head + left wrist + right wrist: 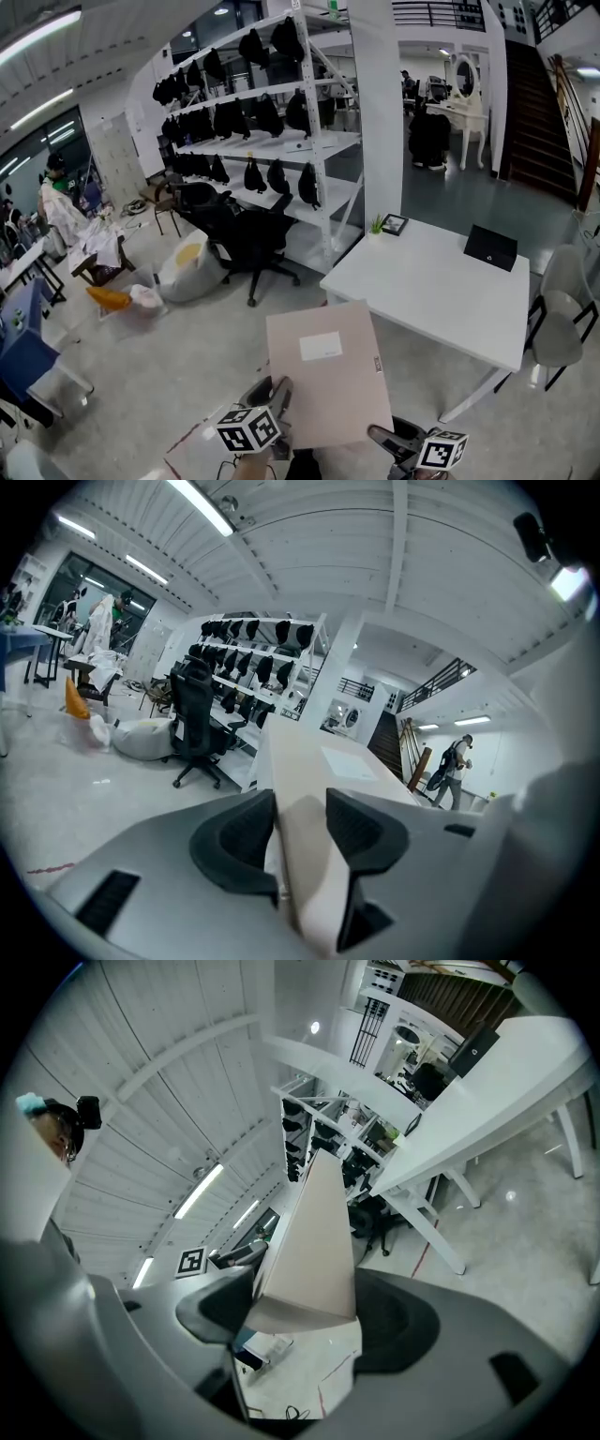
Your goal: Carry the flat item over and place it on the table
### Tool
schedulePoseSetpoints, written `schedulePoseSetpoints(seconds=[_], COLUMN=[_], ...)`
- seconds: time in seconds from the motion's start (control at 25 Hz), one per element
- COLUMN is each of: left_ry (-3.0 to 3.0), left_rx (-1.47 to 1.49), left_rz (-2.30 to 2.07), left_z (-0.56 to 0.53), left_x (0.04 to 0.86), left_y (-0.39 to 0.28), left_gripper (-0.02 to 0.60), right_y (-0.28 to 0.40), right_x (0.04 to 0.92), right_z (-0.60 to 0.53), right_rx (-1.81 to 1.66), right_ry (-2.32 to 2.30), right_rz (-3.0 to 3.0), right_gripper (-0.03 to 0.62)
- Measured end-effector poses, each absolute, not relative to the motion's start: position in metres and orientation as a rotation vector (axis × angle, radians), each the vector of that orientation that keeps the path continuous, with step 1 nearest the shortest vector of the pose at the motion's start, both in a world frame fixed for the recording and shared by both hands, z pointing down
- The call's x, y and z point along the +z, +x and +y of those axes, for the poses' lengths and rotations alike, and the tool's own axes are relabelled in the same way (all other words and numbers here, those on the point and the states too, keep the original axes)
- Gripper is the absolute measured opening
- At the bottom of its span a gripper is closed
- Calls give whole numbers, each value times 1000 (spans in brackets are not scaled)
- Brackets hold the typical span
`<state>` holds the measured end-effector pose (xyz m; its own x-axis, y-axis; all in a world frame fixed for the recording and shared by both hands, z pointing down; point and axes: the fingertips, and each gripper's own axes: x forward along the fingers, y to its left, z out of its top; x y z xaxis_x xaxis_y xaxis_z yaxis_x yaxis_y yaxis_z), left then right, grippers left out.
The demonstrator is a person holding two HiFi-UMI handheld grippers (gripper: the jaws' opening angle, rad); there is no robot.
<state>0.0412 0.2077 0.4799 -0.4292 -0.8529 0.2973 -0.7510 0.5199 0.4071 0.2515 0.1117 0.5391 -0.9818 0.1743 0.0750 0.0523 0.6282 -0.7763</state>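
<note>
A flat beige cardboard box (pixel 328 373) with a white label hangs in the air in front of me, short of the white table (pixel 441 291). My left gripper (pixel 270 405) is shut on its near left corner, and my right gripper (pixel 389 439) is shut on its near right corner. In the left gripper view the flat box (pixel 309 789) runs away between the two dark pads. The right gripper view shows the box (pixel 314 1241) clamped edge-on, with the white table (pixel 487 1082) beyond it.
On the table lie a black flat case (pixel 490 247) and a small plant with a framed picture (pixel 389 224). Grey chairs (pixel 560 323) stand at its right end. A black office chair (pixel 253 239), white shelving with black bags (pixel 272 122) and a white pillar (pixel 380 103) stand behind.
</note>
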Motion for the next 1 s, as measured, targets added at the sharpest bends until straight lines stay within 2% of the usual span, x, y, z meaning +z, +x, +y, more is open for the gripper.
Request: schedulePoseSetpoints(seconds=[0.32, 1.0], left_ry=[1336, 1520], left_rx=[-297, -265], left_rz=[-2267, -2098], left_z=[171, 54], left_x=[490, 494], left_y=[-26, -230], left_gripper=[175, 173], right_y=[189, -1], right_x=[543, 540], right_z=[82, 6], right_rx=[1285, 1317], right_ry=[-134, 131], right_rz=[-2720, -2771], right_gripper=[334, 334])
